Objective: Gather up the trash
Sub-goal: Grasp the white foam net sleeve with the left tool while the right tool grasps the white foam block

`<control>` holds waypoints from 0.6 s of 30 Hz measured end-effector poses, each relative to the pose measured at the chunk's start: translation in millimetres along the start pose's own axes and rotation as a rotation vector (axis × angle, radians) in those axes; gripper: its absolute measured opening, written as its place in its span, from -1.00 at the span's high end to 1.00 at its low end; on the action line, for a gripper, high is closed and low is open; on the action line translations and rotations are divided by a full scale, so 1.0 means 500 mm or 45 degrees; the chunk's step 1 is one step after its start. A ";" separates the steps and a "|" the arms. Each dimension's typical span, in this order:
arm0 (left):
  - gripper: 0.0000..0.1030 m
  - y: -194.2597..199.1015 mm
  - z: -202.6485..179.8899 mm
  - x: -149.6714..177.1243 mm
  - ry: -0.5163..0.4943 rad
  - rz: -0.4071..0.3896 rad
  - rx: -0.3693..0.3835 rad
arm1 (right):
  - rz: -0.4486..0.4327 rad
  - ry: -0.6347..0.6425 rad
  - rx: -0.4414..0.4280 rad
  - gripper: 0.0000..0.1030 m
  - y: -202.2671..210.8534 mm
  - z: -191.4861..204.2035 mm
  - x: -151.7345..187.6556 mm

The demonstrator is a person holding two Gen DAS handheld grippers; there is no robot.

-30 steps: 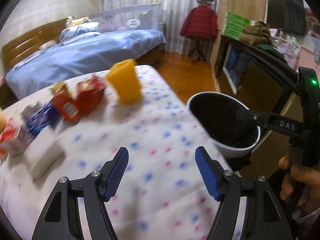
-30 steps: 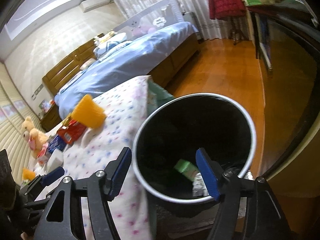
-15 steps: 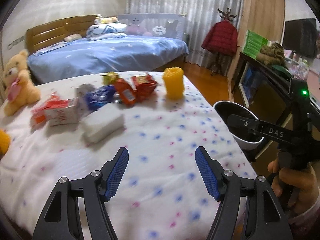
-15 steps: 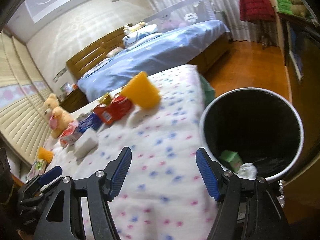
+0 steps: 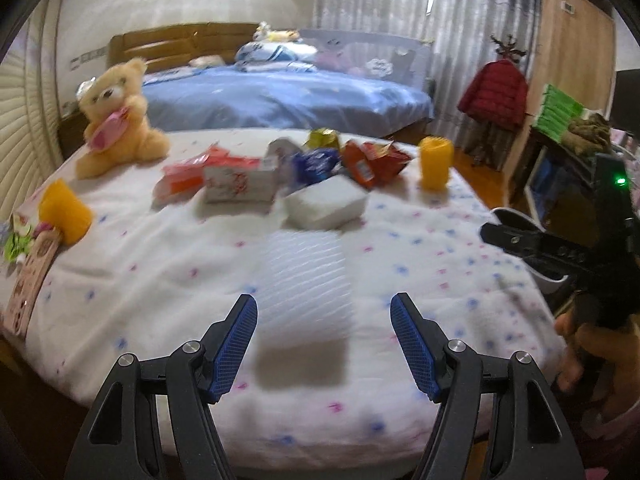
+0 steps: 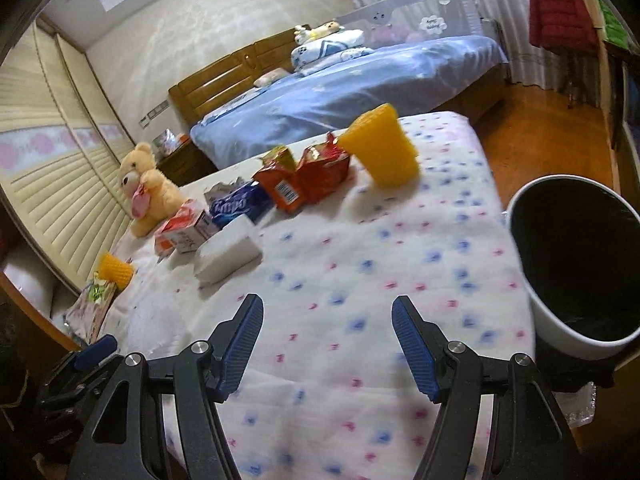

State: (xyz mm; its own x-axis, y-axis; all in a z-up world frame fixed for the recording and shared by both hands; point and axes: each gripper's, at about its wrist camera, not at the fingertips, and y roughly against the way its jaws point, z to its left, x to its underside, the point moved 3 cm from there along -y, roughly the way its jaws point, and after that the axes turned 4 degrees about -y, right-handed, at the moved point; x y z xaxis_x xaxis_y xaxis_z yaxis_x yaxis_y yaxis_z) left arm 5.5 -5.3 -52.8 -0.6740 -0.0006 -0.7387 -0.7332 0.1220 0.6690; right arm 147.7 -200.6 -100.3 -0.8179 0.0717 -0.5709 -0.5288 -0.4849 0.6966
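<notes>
Lying in a loose cluster on the far half of the quilt (image 6: 360, 280): trash items, i.e. a white block (image 5: 326, 203) nearest the cameras, a white/red carton (image 5: 240, 184) beside it to the left, an orange wrapper (image 5: 182, 176) further left, a blue packet (image 5: 314, 164), a red snack bag (image 5: 372, 160) and a gold wrapper (image 5: 324, 136) behind. Yellow cup (image 5: 435, 162) stands upright just right of the pile; a second yellow cup (image 5: 64, 210) lies tipped near the quilt's left edge, well apart. Trash bin (image 6: 576, 268), white w/ black liner, sits off the quilt's right side; contents not discernible. Left gripper (image 5: 324, 344): jaws apart, nothing betw. the blue pads, hovering over bare quilt short of the pile. Right gripper (image 6: 328, 344): jaws likewise apart & empty, over the quilt w/ the bin to its right. Hand (image 5: 592, 352) holding the right gripper shows at the left view's right edge. Background: teddy bear (image 5: 116, 116) seated at the quilt's far left, blue bed (image 5: 280, 96), red jacket (image 5: 494, 92) on a stand.
</notes>
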 end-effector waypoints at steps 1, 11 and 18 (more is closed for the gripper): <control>-0.34 -0.007 0.005 0.001 0.009 0.012 -0.006 | 0.007 0.005 -0.001 -0.33 -0.005 0.005 0.001; 0.26 -0.085 0.046 -0.013 0.052 0.076 0.001 | 0.051 0.042 -0.027 -0.33 -0.057 0.050 0.003; 0.32 -0.117 0.113 -0.050 0.105 0.023 -0.072 | 0.093 0.101 -0.095 -0.33 -0.120 0.110 -0.005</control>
State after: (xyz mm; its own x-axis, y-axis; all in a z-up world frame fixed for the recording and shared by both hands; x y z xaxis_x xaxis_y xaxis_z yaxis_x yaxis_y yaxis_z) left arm 70.2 43.5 -78.3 -0.6908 -0.0808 -0.7185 -0.7230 0.0662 0.6877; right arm 169.0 -123.7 -116.7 -0.8314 -0.0337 -0.5546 -0.4480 -0.5499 0.7050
